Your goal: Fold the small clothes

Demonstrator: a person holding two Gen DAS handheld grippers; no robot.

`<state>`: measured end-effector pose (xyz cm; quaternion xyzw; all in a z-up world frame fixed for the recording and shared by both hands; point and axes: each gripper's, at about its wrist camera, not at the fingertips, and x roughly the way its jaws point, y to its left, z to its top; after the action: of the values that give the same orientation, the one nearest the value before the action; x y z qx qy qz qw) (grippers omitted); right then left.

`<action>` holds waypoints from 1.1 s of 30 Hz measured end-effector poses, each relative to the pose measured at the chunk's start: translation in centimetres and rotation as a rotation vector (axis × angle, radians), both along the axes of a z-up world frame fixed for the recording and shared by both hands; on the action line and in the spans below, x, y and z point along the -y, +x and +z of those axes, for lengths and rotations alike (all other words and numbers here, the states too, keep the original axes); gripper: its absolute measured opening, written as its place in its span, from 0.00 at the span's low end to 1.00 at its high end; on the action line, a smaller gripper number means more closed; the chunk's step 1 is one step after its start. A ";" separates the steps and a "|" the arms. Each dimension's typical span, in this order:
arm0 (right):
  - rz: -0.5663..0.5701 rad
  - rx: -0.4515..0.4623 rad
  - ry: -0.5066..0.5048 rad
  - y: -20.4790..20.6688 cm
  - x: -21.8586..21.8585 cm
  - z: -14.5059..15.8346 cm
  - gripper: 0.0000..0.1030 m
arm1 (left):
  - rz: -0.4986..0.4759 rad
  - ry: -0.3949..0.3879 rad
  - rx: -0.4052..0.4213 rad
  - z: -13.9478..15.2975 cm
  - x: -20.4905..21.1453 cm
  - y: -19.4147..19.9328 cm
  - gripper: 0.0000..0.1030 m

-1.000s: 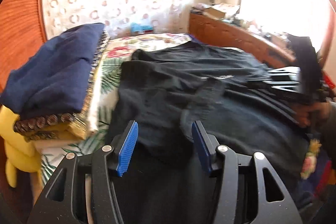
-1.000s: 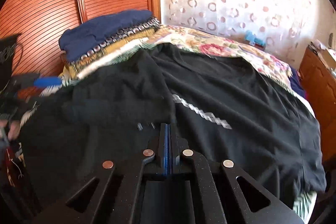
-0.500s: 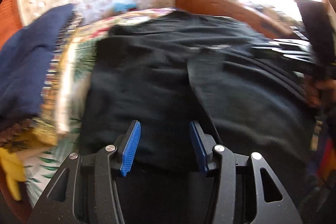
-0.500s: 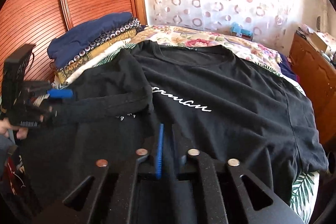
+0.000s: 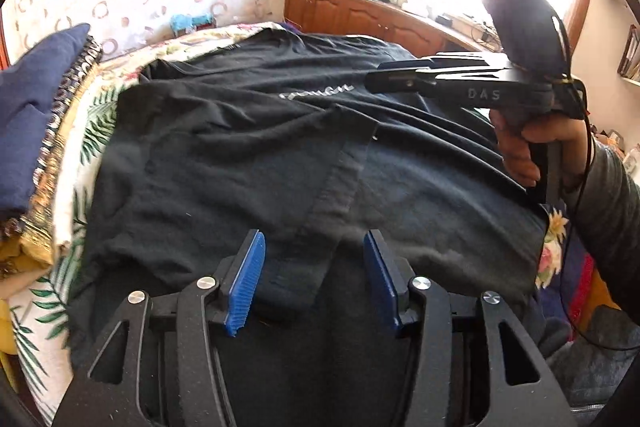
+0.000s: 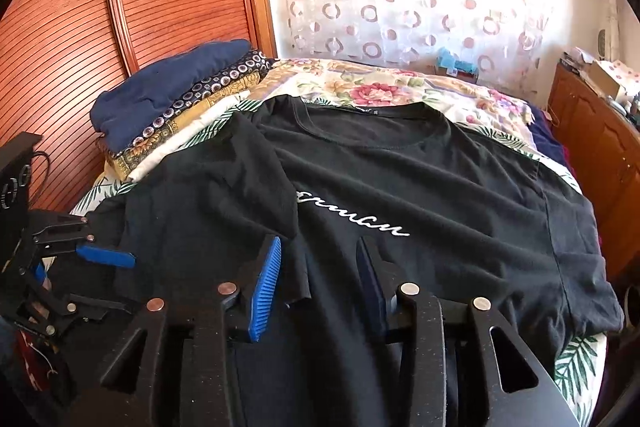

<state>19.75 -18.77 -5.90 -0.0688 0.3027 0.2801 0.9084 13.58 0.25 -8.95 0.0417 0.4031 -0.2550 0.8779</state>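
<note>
A black T-shirt with a white script print lies front up on the bed. Its left side and sleeve are folded over the chest, and the folded hem runs down toward me. My left gripper hovers over that hem, open, its jaws opening and the blue pads clear of the cloth. My right gripper is opening too. The flap's corner lies between its pads, which do not press it. Each gripper shows in the other view: the right gripper, held by a hand, and the left gripper.
A stack of folded clothes, with a navy one on top, sits at the bed's far left corner against the wooden slatted door. The floral bedspread shows beyond the collar. A wooden dresser runs along the right side.
My right gripper went from shut to open and let go of the folded flap, which now lies flat on the shirt. My left gripper swung right and dipped toward the hem.
</note>
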 end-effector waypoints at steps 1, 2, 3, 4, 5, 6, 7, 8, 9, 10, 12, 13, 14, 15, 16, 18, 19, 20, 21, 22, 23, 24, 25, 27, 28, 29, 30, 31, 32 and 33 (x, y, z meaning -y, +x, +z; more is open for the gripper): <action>0.002 -0.001 -0.004 0.3 -0.4 0.1 0.40 | 0.011 0.011 0.010 0.2 -0.3 0.1 0.54; 0.013 0.000 -0.007 0.6 -0.8 0.1 0.40 | 0.023 0.018 0.016 0.3 -0.8 0.2 0.59; 0.025 -0.001 -0.008 1.1 -1.2 0.3 0.40 | 0.038 0.022 0.023 0.4 -1.2 0.4 0.65; 0.036 -0.004 -0.008 1.7 -1.6 0.4 0.40 | 0.055 0.029 0.029 0.5 -1.6 0.5 0.68; 0.051 -0.010 -0.008 2.5 -2.1 0.5 0.40 | 0.073 0.034 0.039 0.5 -2.1 0.7 0.75; 0.064 -0.015 -0.009 3.3 -2.7 0.7 0.40 | 0.090 0.034 0.049 0.6 -2.7 0.9 0.78; 0.078 -0.017 -0.011 4.2 -3.2 0.9 0.40 | 0.107 0.031 0.059 0.6 -3.2 1.0 0.78; 0.091 -0.016 -0.014 5.1 -3.8 1.0 0.40 | 0.126 0.031 0.066 0.6 -3.8 1.2 0.78; 0.102 -0.022 -0.017 6.1 -4.4 1.1 0.40 | 0.152 0.033 0.073 0.5 -4.5 1.4 0.78; 0.117 -0.033 -0.022 7.3 -5.2 1.1 0.40 | 0.173 0.037 0.077 0.5 -4.8 1.6 0.78; 0.141 -0.052 -0.036 9.3 -6.7 0.9 0.40 | 0.228 0.040 0.094 0.3 -5.9 2.0 0.78; 0.156 -0.063 -0.043 10.4 -7.5 0.7 0.40 | 0.255 0.042 0.097 0.2 -6.5 2.2 0.78; 0.169 -0.073 -0.044 11.5 -8.2 0.6 0.40 | 0.284 0.041 0.095 0.1 -7.1 2.5 0.78; 0.182 -0.085 -0.046 12.7 -9.0 0.5 0.40 | 0.309 0.039 0.095 0.0 -7.6 2.6 0.78; 0.194 -0.092 -0.048 13.6 -9.8 0.5 0.40 | 0.338 0.035 0.093 -0.1 -8.2 2.8 0.78; 0.233 -0.114 -0.043 15.6 -11.7 0.4 0.40 | 0.385 0.029 0.087 -0.4 -9.3 3.1 0.78; 0.248 -0.128 -0.041 16.6 -12.5 0.4 0.40 | 0.405 0.023 0.079 -0.5 -9.8 3.2 0.78; 0.263 -0.145 -0.036 17.7 -13.3 0.3 0.40 | 0.424 0.010 0.072 -0.5 -10.4 3.2 0.78; 0.271 -0.160 -0.035 18.7 -13.9 0.2 0.40 | 0.435 0.003 0.066 -0.6 -10.8 3.2 0.78; 0.277 -0.178 -0.034 19.7 -14.5 0.0 0.40 | 0.444 0.001 0.060 -0.7 -11.1 3.3 0.78; 0.279 -0.201 -0.034 20.8 -15.3 -0.3 0.40 | 0.445 -0.002 0.055 -0.7 -11.3 3.3 0.78; 0.282 -0.224 -0.029 21.9 -15.9 -0.6 0.40 | 0.442 0.000 0.052 -0.8 -11.4 3.4 0.78; 0.290 -0.248 -0.022 22.8 -16.3 -0.9 0.39 | 0.440 0.008 0.050 -0.8 -11.2 3.3 0.78; 0.299 -0.263 -0.031 23.9 -17.0 -1.3 0.21 | 0.438 0.037 0.050 -0.9 -10.8 3.3 0.78; 0.315 -0.276 -0.039 24.2 -17.5 -1.3 0.03 | 0.439 0.046 0.050 -1.0 -10.7 3.3 0.78; 0.333 -0.272 -0.047 24.5 -17.7 -1.1 0.03 | 0.440 0.054 0.050 -1.0 -10.7 3.3 0.78; 0.334 -0.224 -0.042 24.5 -17.6 -0.3 0.03 | 0.440 0.058 0.049 -1.1 -10.6 3.3 0.78; 0.332 -0.178 -0.030 24.7 -17.4 0.7 0.03 | 0.441 0.062 0.047 -1.1 -10.5 3.2 0.78; 0.313 -0.145 -0.004 25.2 -17.1 1.7 0.03 | 0.442 0.067 0.043 -1.2 -10.5 3.2 0.78; 0.285 -0.137 0.026 26.1 -16.9 2.5 0.03 | 0.443 0.073 0.040 -1.2 -10.5 3.3 0.78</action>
<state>45.80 -1.90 -3.42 -0.0800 0.3476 0.4140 0.8375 16.85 10.78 -10.13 -0.0113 0.3941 -0.0402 0.9181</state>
